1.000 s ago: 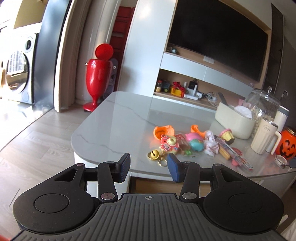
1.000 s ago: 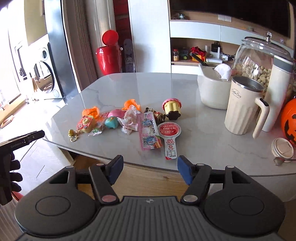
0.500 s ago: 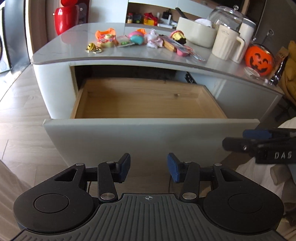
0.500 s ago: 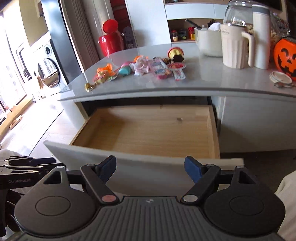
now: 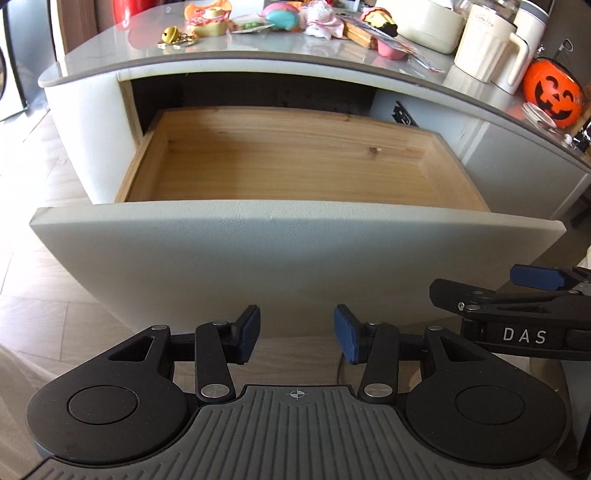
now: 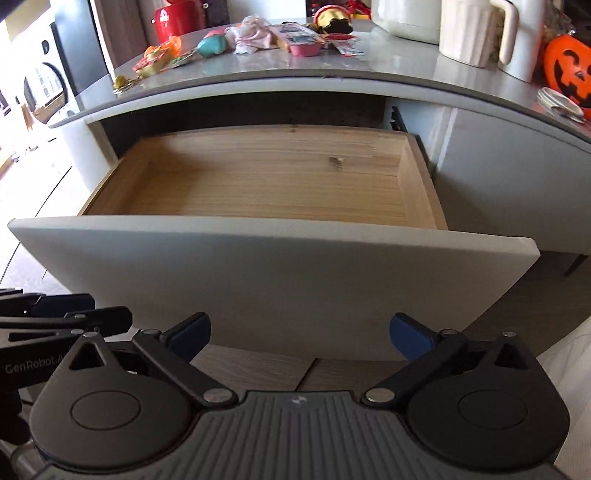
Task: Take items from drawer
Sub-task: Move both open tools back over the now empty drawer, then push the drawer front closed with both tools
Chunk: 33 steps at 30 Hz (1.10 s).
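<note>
**Two grippers in front of a pulled-out drawer**

Both grippers point down at the wooden drawer (image 5: 295,162), which sticks out from under the grey counter (image 5: 258,59). Only bare wood shows inside it. Its pale front panel (image 5: 280,266) hides the part of the floor just behind it, so I cannot tell if something small lies there.

The left gripper (image 5: 297,336) has a middle-sized gap between its blue pads, with nothing in it. The right gripper (image 6: 299,334) has just been opening and now stands very wide, also with nothing in it. Both hang in front of the panel, not touching it.

Toys and snack packs (image 5: 295,18) lie on the counter, well apart from the drawer. The top edge cuts some off, and the small ones are hard to make out. A cream mug (image 5: 484,48) and an orange pumpkin bucket (image 5: 554,96) stand on the right.
</note>
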Tool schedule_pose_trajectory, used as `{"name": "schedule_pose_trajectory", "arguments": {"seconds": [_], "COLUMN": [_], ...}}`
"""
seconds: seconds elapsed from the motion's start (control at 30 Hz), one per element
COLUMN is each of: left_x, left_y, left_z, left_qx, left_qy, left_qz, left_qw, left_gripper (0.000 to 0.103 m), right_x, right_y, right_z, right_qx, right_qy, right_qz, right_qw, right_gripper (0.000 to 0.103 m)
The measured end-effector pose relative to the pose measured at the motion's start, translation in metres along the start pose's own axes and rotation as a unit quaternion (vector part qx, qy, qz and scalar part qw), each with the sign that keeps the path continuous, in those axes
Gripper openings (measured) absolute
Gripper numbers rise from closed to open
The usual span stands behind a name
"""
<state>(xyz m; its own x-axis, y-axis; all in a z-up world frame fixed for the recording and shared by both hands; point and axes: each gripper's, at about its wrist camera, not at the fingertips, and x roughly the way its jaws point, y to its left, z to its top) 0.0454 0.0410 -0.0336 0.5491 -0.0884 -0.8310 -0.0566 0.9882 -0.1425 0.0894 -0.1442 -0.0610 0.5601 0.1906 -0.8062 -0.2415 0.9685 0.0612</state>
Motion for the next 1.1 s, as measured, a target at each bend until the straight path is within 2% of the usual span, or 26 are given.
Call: {"name": "schedule_pose_trajectory", "arguments": {"seconds": [0.07,0.17,0.23,0.37,0.43,0.53,0.6,0.7,0.83,1.0,1.1], "left_x": [0.0,0.005,0.01,0.023,0.032,0.045,0.053,0.064,0.075,0.092,0.099], "left_y": [-0.001,-0.001,0.002,0.018,0.02,0.015,0.009,0.007,0.01,0.006,0.007], "left_z": [0.01,0.022,0.026,0.045,0.056,0.059,0.058,0.059,0.063,0.073,0.077], "left_qx": [0.0,0.002,-0.003,-0.069,-0.082,-0.072,-0.048,-0.029,-0.015,0.02,0.025], "left_qy": [-0.018,-0.014,-0.029,-0.049,-0.062,-0.112,-0.15,-0.188,-0.222,-0.248,-0.259], "left_qz": [-0.007,-0.009,-0.013,-0.041,-0.044,-0.029,-0.009,0.001,0.008,0.029,0.024], "left_qw": [0.9998,0.9999,0.9995,0.9956,0.9937,0.9907,0.9874,0.9817,0.9748,0.9682,0.9653], "left_gripper": [0.049,0.051,0.051,0.05,0.05,0.05,0.05,0.05,0.045,0.045,0.048], "right_x": [0.001,-0.001,0.004,0.018,0.026,0.041,0.05,0.061,0.076,0.09,0.101], "right_y": [-0.003,-0.008,-0.011,-0.012,-0.011,-0.011,-0.01,-0.008,-0.009,-0.01,-0.012], "right_z": [0.004,0.014,0.024,0.038,0.044,0.052,0.058,0.064,0.074,0.089,0.107], "right_qx": [0.009,0.025,0.037,0.036,0.037,0.035,0.031,0.022,0.016,0.014,0.012], "right_qy": [-0.003,-0.027,-0.024,-0.046,-0.065,-0.106,-0.129,-0.161,-0.19,-0.205,-0.205], "right_qz": [-0.004,-0.008,-0.009,-0.011,-0.015,-0.019,-0.025,-0.034,-0.035,-0.037,-0.037], "right_qw": [1.0,0.999,0.999,0.998,0.997,0.994,0.991,0.986,0.981,0.978,0.978], "right_gripper": [0.103,0.103,0.103,0.103,0.103,0.103,0.103,0.103,0.103,0.103,0.103]}}
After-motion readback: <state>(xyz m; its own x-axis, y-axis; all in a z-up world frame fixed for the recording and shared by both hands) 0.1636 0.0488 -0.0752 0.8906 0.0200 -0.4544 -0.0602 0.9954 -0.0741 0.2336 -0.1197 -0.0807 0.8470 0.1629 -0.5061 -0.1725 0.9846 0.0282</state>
